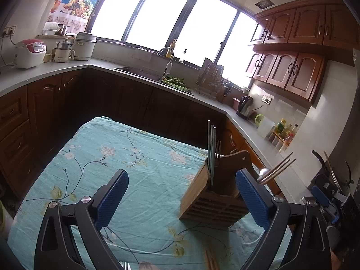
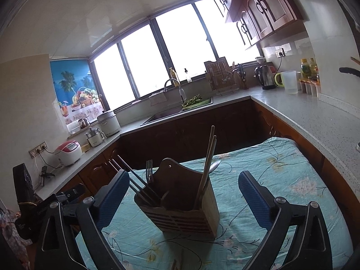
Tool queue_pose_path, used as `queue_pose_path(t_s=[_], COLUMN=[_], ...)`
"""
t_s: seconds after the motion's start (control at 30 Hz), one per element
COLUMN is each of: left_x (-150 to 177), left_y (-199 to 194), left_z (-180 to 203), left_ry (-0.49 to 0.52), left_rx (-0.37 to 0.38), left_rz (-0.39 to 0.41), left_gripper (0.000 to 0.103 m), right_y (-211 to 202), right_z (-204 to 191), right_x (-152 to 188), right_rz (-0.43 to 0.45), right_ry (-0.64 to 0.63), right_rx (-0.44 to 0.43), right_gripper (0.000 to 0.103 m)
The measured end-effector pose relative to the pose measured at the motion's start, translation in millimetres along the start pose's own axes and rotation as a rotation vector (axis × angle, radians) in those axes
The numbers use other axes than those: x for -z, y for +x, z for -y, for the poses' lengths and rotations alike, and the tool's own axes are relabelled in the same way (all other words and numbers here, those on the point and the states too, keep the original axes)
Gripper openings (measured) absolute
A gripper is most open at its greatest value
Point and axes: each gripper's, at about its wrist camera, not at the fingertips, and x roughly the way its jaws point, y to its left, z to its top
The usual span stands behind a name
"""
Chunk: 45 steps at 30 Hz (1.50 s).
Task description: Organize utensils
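Standing on the floral cloth [image 2: 270, 168], a slatted wooden holder [image 2: 180, 204] keeps a fork [image 2: 149, 168] and chopsticks [image 2: 208, 164]; both grippers' [image 1: 182, 193] [image 2: 183, 193] ribbed blue jaws gape apart, empty.

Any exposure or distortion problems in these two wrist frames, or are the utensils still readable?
Left wrist: windows blown out white, lower cabinets murky, fisheye bends the counter; the wooden holder is sharp. Right wrist: same blown windows, and the holder's near face is backlit and dim, yet the fork and chopsticks read clearly.

Bright windows [image 1: 166, 20] span the far wall above a grey counter [image 1: 45, 72]; wooden cabinets [image 1: 299, 45] hang at right.
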Motion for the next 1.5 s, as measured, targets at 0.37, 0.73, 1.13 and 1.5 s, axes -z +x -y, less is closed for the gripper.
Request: queue_pose_path(t_s=[0.37, 0.73, 1.13, 1.5], left_x=[39.3, 48.8, 78.9, 95.1], left_y=[-51.0, -97.6, -151.0, -194.9], left_z=[1.7, -1.6, 2.8, 8.9], left_ry=[0.041, 0.049, 0.152, 0.236], left_rx=[-0.040, -0.088, -0.129, -0.118], left_rz=[-0.058, -0.074, -0.001, 0.084], left_gripper=[0.101, 0.101, 0.102, 0.102], right_y=[-36.3, -67.2, -92.6, -136.5], right_z=[2.1, -8.9, -19.5, -34.4], right_x=[32.6, 62.3, 101.6, 107.6], right_rz=[-0.022, -0.037, -0.055, 0.023], right_ry=[0.063, 0.041, -0.043, -0.132], right_rx=[-0.017, -0.044, -0.039, -0.019], right_gripper=[0.101, 0.102, 0.103, 0.103])
